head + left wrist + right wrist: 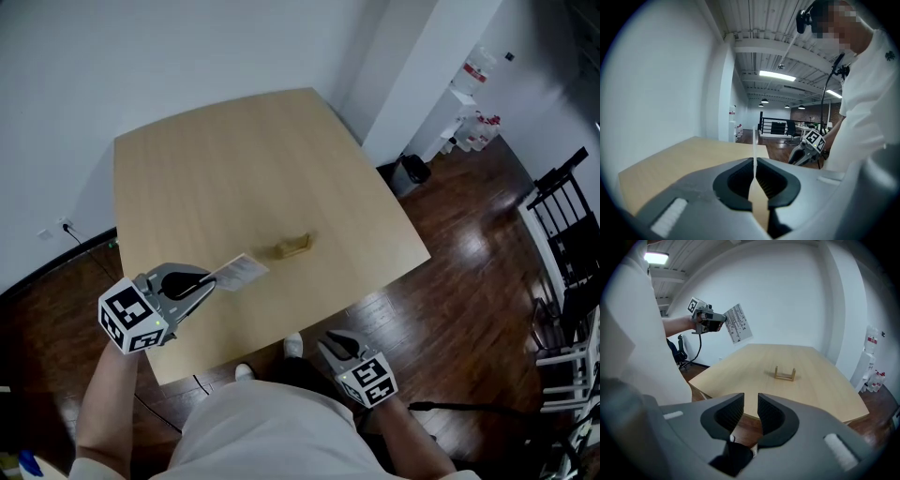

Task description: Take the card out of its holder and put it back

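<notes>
A small wooden card holder (pixel 292 247) (pixel 785 374) stands without a card near the middle of the light wood table (pixel 234 159). My left gripper (pixel 212 280) (pixel 754 165) is shut on a white printed card (pixel 240 271) (pixel 738 323), held in the air over the table's near left part, left of the holder. In the left gripper view the card (pixel 754 150) shows edge-on between the pads. My right gripper (pixel 330 343) (pixel 750 409) hovers off the table's front edge, pointing toward the holder. Its jaws stand a little apart with nothing between them.
The table's front edge (pixel 754 416) lies just beyond the right gripper. Dark wood floor (pixel 450 281) surrounds the table. A black chair frame (pixel 567 234) stands at the right, with bottles (pixel 473 131) by the far wall. A cable (pixel 84 246) runs along the left wall.
</notes>
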The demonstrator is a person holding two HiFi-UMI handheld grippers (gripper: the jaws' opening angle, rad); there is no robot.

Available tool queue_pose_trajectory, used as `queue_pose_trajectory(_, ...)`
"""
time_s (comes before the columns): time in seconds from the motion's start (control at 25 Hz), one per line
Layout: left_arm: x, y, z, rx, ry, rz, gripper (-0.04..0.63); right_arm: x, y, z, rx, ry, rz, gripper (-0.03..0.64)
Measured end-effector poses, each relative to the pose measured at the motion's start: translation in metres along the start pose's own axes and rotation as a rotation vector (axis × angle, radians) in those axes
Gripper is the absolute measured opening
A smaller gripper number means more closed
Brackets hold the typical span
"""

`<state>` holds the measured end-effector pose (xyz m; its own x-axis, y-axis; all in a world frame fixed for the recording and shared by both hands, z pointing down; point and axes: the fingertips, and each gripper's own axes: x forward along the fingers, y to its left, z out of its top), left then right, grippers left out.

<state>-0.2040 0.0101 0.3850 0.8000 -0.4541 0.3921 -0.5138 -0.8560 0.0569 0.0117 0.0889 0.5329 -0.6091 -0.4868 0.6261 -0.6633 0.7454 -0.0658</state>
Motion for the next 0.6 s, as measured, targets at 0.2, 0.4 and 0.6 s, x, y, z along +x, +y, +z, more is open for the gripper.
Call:
queue_pose_trajectory(0.2,0.055,0.024,0.016,0.005,0.044,-0.026,0.017,0.0,-0.039,0.002,0.022,-0.011,0.012,0.095)
queue_pose_trajectory(0.4,0.104,0.053,0.016,-0.002,0.105,-0.047,0.017,0.005,-0.075,0.006,0.037,-0.018,0.028,0.094)
queue_pose_trajectory(0.6,0.146,0.079,0.012,-0.014,0.156,-0.054,0.017,0.008,-0.112,0.01,0.059,-0.033,0.032,0.094)
